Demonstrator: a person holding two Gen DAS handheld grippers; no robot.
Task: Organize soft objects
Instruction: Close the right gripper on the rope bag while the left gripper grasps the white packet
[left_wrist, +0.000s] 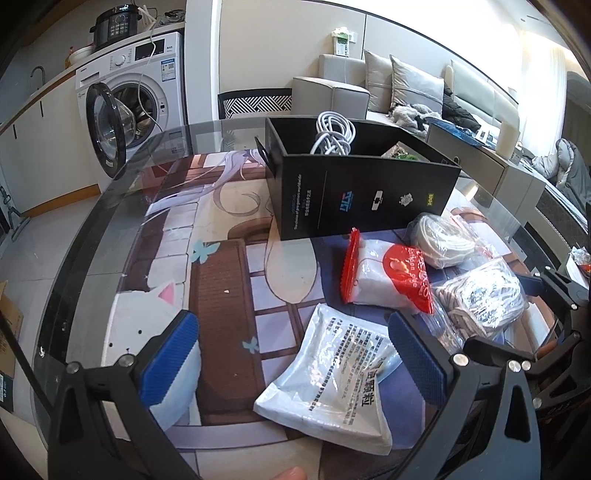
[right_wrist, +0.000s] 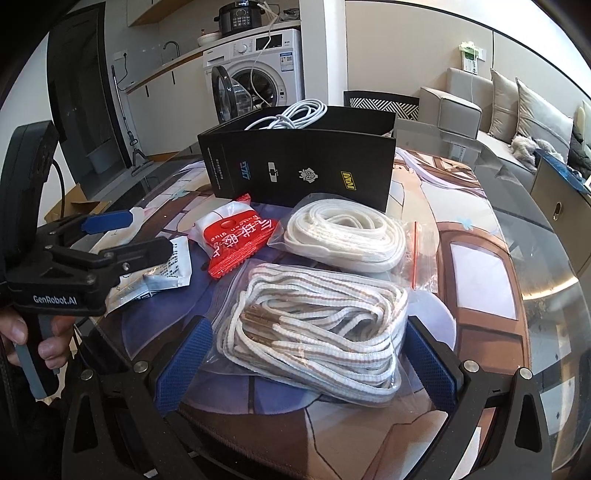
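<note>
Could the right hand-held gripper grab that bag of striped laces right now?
Probably yes. The right hand-held gripper is open, with a blue pad on either side of the bag of striped laces, and nothing lies on top of the bag.

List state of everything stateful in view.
Black box: open top, upright, white cable inside.
Washing machine door: open.
Striped lace bag: on mat, between open right gripper fingers.
White lace bag: on mat.
Red packet: on mat.
White pouch: on mat.
Left gripper: open.
</note>
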